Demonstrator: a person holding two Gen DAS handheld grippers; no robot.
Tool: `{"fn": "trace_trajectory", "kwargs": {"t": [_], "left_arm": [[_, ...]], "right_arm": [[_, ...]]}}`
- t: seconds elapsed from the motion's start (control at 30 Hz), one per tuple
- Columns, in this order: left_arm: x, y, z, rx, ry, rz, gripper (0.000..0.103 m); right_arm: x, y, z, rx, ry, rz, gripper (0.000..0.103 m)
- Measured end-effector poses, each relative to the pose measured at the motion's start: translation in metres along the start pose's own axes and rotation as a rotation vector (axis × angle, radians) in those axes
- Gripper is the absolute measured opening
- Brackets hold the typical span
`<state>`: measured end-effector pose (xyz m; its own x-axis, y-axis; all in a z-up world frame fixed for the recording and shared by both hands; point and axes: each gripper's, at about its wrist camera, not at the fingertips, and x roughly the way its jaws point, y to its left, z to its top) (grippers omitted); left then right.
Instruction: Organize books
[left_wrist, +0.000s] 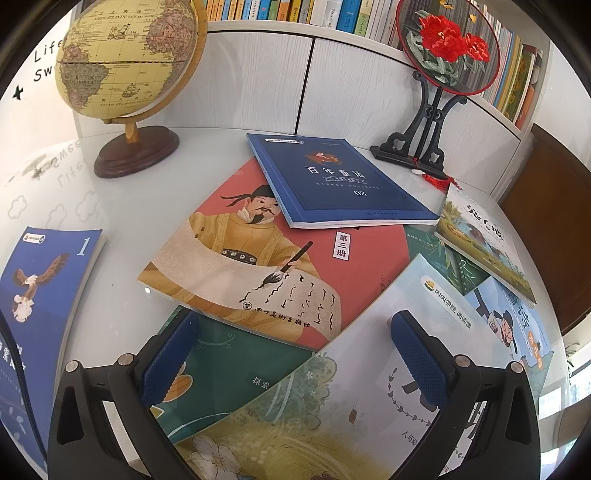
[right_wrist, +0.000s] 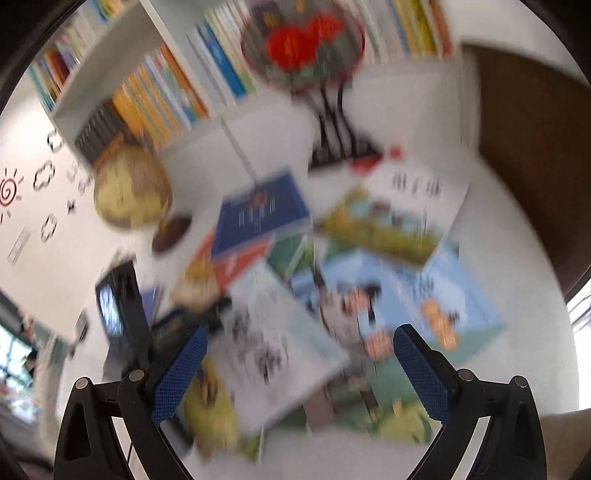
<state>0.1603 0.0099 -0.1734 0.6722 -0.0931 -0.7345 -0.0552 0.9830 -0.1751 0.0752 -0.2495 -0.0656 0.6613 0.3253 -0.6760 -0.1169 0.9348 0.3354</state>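
Several books: scattered and overlapping on the white table (left_wrist: 122, 206), none held.
Navy book (left_wrist: 332, 181): toward the back edge, lying across the top corner of the red book (left_wrist: 258, 266).
Red book: mid-table, painted scholar on its cover, resting over a green book (left_wrist: 229, 354).
Pale book (left_wrist: 388, 354): near edge, overlapping the red and green ones.
Blue book (left_wrist: 40, 295): apart at the left edge.
Globe (left_wrist: 125, 62): back left corner.
Embroidered fan on stand (left_wrist: 443, 48): back right.
Left gripper (left_wrist: 295, 365): released, fingers spread wide above the pale and green covers.
Right gripper (right_wrist: 299, 373): likewise spread, grasping nothing; its view is blurred.
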Motion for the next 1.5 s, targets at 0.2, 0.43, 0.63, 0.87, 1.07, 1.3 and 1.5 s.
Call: {"fn": "trace_trajectory", "kwargs": {"t": [0.2,0.43,0.63,0.87,1.07,1.3,1.5], "left_arm": [[0.000,0.000,0.000,0.000,0.000,0.000,0.103],[0.000,0.000,0.000,0.000,0.000,-0.001,0.103],[0.000,0.000,0.000,0.000,0.000,-0.001,0.103],[0.000,0.000,0.000,0.000,0.000,-0.001,0.103],[0.000,0.000,0.000,0.000,-0.001,-0.002,0.103],[0.000,0.000,0.000,0.000,-0.001,-0.002,0.103],[0.000,0.000,0.000,0.000,-0.001,-0.002,0.103]], "right_arm": [[-0.013,-0.002,-0.015,0.297,-0.296,0.200,0.102],[-0.008,0.019,-0.019,0.340,-0.276,0.218,0.102],[-0.024,0.024,-0.009,0.184,-0.333,0.094,0.102],[-0.029,0.014,0.016,0.139,-0.357,0.054,0.102],[-0.040,0.014,0.036,0.095,-0.416,0.049,0.102],[-0.054,0.019,0.048,0.086,-0.459,0.094,0.102],[-0.053,0.022,0.050,0.043,-0.366,0.069,0.102]]}}
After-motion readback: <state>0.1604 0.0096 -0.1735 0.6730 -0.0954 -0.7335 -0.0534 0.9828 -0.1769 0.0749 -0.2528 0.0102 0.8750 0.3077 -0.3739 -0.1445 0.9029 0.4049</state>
